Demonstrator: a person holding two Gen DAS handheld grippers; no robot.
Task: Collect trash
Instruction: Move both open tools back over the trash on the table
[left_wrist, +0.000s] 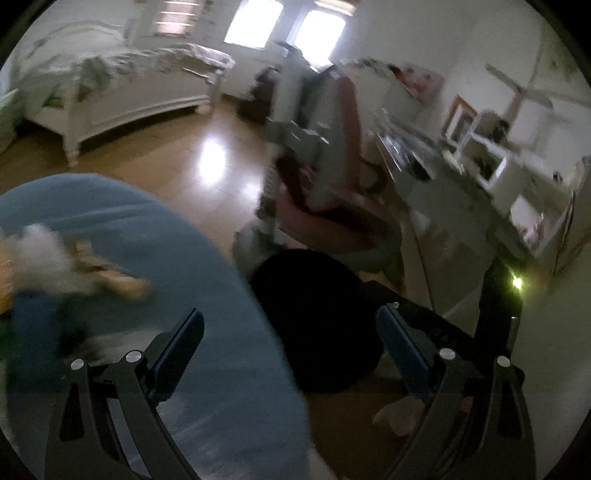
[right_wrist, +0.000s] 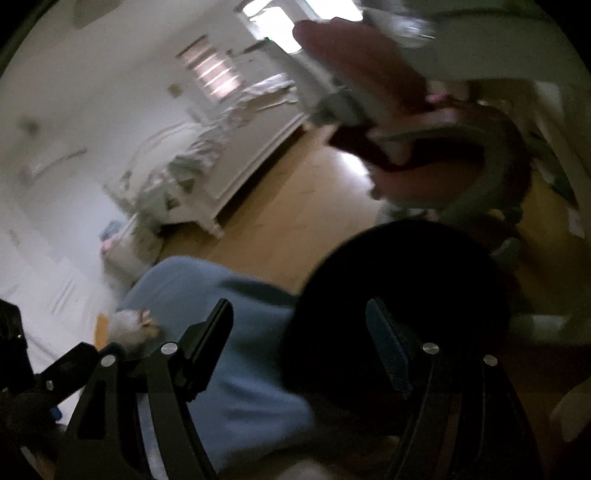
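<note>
Both views are motion-blurred. A pile of crumpled white and tan trash (left_wrist: 70, 266) lies on a round blue surface (left_wrist: 184, 258) at the left of the left wrist view. The same trash (right_wrist: 135, 325) shows small on the blue surface (right_wrist: 240, 387) in the right wrist view. A black round bin (left_wrist: 317, 317) stands on the floor beside the blue surface; it also shows in the right wrist view (right_wrist: 402, 295). My left gripper (left_wrist: 291, 350) is open and empty above the blue surface's edge and the bin. My right gripper (right_wrist: 299, 339) is open and empty over the same spot.
A white bed (left_wrist: 122, 92) stands at the back left on a shiny wooden floor (left_wrist: 207, 166). A pink and grey chair (left_wrist: 332, 192) stands behind the bin. A cluttered white desk (left_wrist: 498, 177) runs along the right wall. The right gripper's body (left_wrist: 498, 314) shows at the lower right.
</note>
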